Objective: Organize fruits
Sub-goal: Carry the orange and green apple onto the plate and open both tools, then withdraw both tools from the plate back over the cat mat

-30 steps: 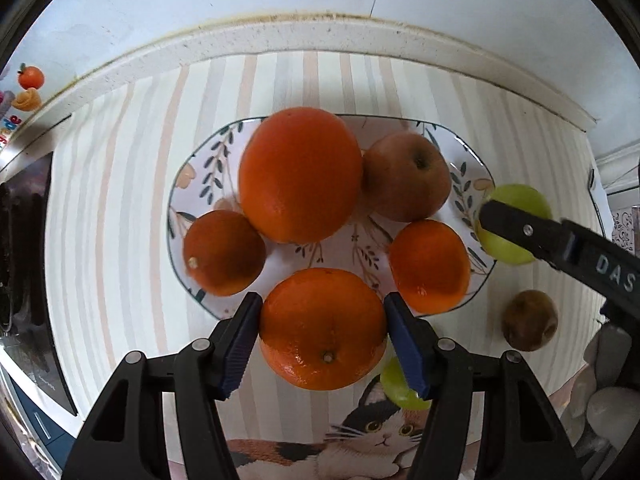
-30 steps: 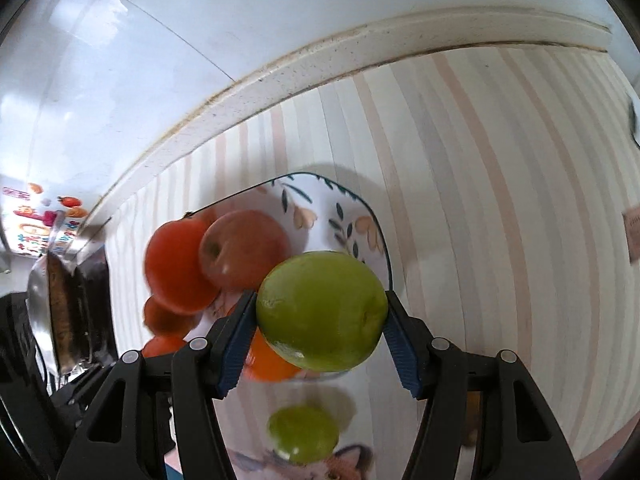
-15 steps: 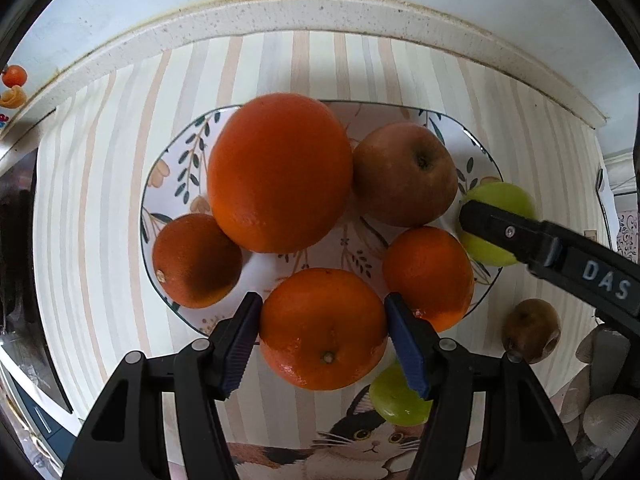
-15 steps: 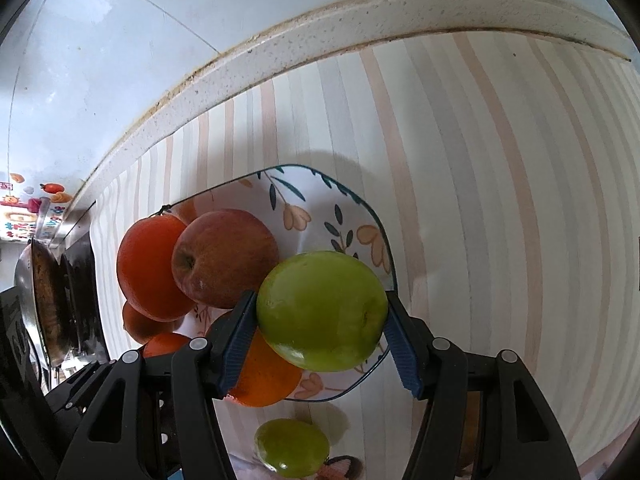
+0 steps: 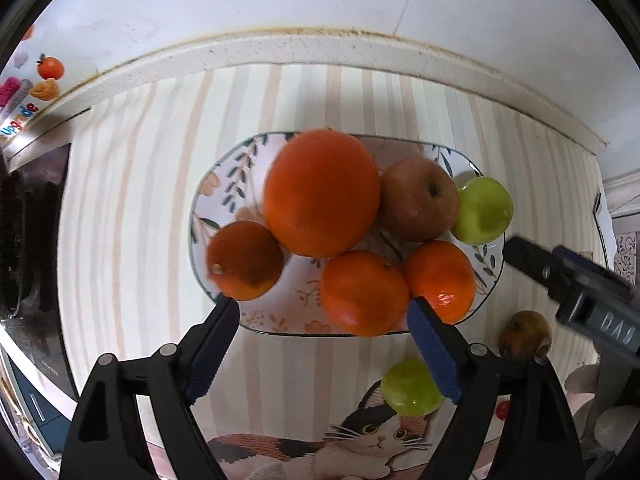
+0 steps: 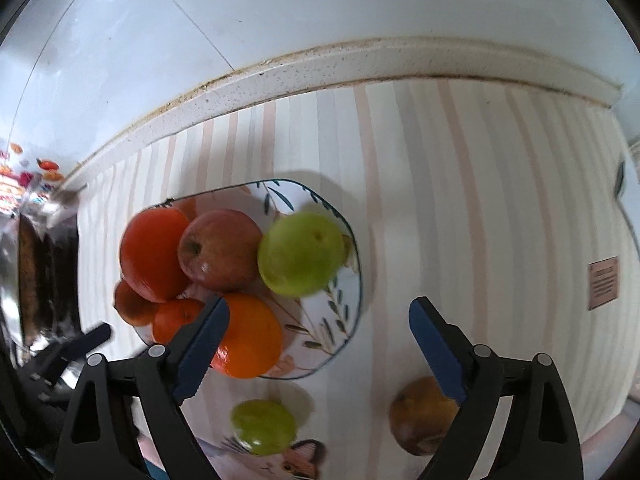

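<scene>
A flowered plate (image 5: 224, 168) holds a big orange (image 5: 320, 192), a red apple (image 5: 418, 200) and smaller oranges. My left gripper (image 5: 323, 308) hangs over the plate's near edge, its jaws opening. An orange (image 5: 362, 292) rests on the plate between them, and the pads are clear of it. In the right wrist view my right gripper (image 6: 318, 306) is also opening, with nothing between its pads. The green apple (image 6: 302, 254) lies on the plate (image 6: 320, 336) beside the red apple (image 6: 220, 248). One right finger (image 5: 532, 260) shows past the plate's right rim.
On the striped mat near the plate lie a smaller green fruit (image 5: 410, 388) and a brown fruit (image 5: 524, 334). A cat picture (image 5: 360, 440) marks the mat's near end. A dark stove (image 5: 28, 232) borders the left and a raised ledge (image 5: 320, 48) the back. Pale shells (image 5: 616, 420) sit at the right.
Both grippers opened and rose a little. The orange left the left jaws and the green apple left the right jaws. Both fruits now lie on the plate.
</scene>
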`<state>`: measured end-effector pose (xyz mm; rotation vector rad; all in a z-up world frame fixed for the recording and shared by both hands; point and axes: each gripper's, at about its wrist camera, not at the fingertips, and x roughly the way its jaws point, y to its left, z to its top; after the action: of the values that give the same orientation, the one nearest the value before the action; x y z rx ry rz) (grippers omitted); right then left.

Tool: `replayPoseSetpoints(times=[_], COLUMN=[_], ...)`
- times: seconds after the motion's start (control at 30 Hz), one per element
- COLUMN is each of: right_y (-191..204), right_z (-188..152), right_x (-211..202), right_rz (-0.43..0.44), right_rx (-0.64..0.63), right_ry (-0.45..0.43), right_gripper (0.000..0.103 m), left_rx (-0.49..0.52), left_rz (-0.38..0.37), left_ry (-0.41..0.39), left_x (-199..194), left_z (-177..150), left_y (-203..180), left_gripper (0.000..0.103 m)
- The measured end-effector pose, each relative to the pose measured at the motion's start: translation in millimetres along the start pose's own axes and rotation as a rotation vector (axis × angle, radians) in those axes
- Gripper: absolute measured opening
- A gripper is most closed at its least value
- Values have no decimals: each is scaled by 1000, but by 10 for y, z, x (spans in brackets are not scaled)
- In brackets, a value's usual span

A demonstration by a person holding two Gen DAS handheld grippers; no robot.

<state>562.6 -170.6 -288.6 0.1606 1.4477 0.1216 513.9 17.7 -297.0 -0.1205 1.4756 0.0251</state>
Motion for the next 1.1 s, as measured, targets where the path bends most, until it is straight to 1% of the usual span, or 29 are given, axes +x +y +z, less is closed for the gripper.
replayPoseSetpoints(times=[0.17,0.4,0.63,0.97,1.1], right_y=[29,140,270,437,508], right_z=[-187,-480,-828,-1263,-1392], right_x=[-116,-471,-886,-1574,-1796], right_rz=[-20,-40,-53,-47,-42], right_rx=[-22,-52,-92,-130,-139], right_ry=[-27,-95,-172,-301,-342], right_gripper=[94,94,94,94,94], left_rx=[-2,-3,15,39,55], left_rz=[14,18,13,2,-4], left_ry=[-33,-90,-169,-271,-294], left_x=[-174,-481,-879,-1401,-1555], left_z=[-63,-243,-542,-980,-1121], left_y=[85,140,164,204,204], left_gripper=[86,86,86,86,86])
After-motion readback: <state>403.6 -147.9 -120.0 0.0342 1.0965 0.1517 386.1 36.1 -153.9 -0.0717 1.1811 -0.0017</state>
